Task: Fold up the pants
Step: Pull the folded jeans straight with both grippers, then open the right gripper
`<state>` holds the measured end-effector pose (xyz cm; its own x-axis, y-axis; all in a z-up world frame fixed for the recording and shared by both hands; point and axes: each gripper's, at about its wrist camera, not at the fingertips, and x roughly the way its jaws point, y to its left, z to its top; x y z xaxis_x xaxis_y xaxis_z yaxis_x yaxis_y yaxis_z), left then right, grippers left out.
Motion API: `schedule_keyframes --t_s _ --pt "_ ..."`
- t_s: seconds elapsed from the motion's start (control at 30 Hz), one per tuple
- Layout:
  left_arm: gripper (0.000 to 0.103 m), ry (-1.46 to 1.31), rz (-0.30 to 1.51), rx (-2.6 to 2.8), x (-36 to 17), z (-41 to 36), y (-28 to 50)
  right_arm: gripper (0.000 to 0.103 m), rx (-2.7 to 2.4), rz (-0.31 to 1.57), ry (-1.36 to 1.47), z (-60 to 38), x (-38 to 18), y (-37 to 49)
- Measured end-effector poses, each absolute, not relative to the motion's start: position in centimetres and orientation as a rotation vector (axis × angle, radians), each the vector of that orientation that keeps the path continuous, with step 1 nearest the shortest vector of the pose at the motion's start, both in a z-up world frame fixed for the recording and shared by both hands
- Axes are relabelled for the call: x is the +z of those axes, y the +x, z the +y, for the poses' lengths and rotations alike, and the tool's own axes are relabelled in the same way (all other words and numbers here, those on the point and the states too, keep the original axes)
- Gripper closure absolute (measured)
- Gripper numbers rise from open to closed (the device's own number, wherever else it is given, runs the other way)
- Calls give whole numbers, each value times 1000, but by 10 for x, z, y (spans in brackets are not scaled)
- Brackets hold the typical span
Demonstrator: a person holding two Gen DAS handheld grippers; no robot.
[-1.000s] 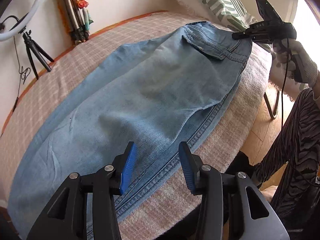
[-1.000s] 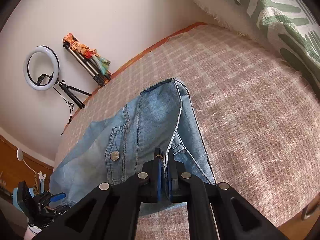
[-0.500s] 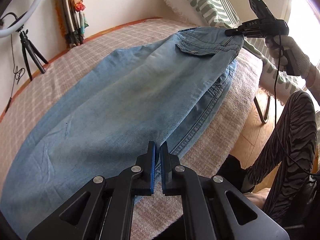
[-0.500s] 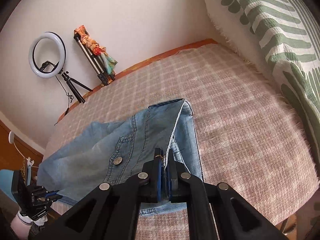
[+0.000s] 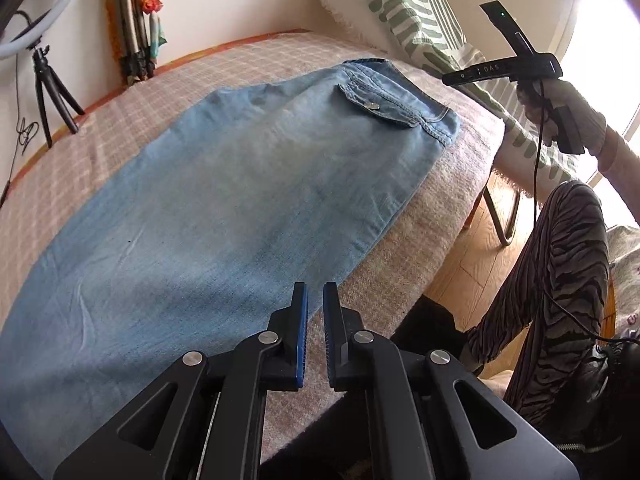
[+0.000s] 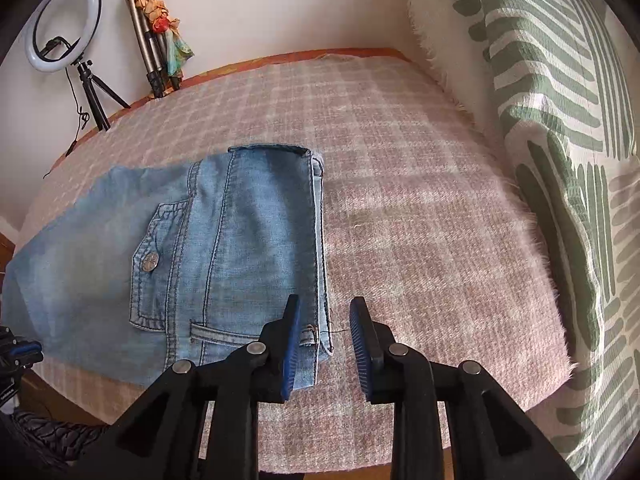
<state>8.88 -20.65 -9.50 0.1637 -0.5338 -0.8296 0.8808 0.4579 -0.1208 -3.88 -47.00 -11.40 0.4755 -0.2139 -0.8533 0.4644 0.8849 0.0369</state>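
Observation:
Light blue jeans (image 5: 224, 200) lie flat on the pink checked bed cover (image 5: 448, 184), folded lengthwise with one leg over the other. The waistband end with a buttoned back pocket (image 6: 160, 264) is in the right wrist view (image 6: 240, 248). My left gripper (image 5: 315, 300) hovers over the near edge of the jeans with its jaws a narrow gap apart and nothing between them. My right gripper (image 6: 325, 312) is open and empty just above the near waistband corner. It also shows in the left wrist view (image 5: 504, 70), held up clear of the jeans.
A green-striped cushion (image 6: 560, 120) lies along the right side of the bed. A ring light on a tripod (image 6: 66, 28) and a folded tripod (image 6: 156, 40) stand against the far wall. The person's striped-trousered leg (image 5: 560, 272) and wooden floor are beside the bed edge.
Both grippers let go of the jeans. The waistband, held up before, now lies flat on the cover. The left jaws opened slightly, the right jaws opened wide, and both drew back.

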Motion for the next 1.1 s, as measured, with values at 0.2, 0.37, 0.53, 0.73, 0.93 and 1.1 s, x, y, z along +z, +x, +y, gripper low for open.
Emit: schedule_keyframes --t_s 0.2,0.37,0.53,0.73,0.93,1.1 --pt "96 345 915 -1048 -93 -241 101 62 -156 859 215 -433 -70 29" --pt "96 376 940 -1084 -116 -270 102 62 74 918 198 -404 -95 125" --pt "96 465 976 -1119 -137 -283 91 61 211 1021 171 -371 -138 204" --pt "96 399 1012 -1148 -136 -278 101 58 290 1132 186 -354 -180 252" --pt "96 392 1001 -1150 -136 -276 100 93 294 1134 65 -332 -187 261" --pt "96 400 994 -1140 -135 -276 97 95 224 1141 11 -323 -192 272"
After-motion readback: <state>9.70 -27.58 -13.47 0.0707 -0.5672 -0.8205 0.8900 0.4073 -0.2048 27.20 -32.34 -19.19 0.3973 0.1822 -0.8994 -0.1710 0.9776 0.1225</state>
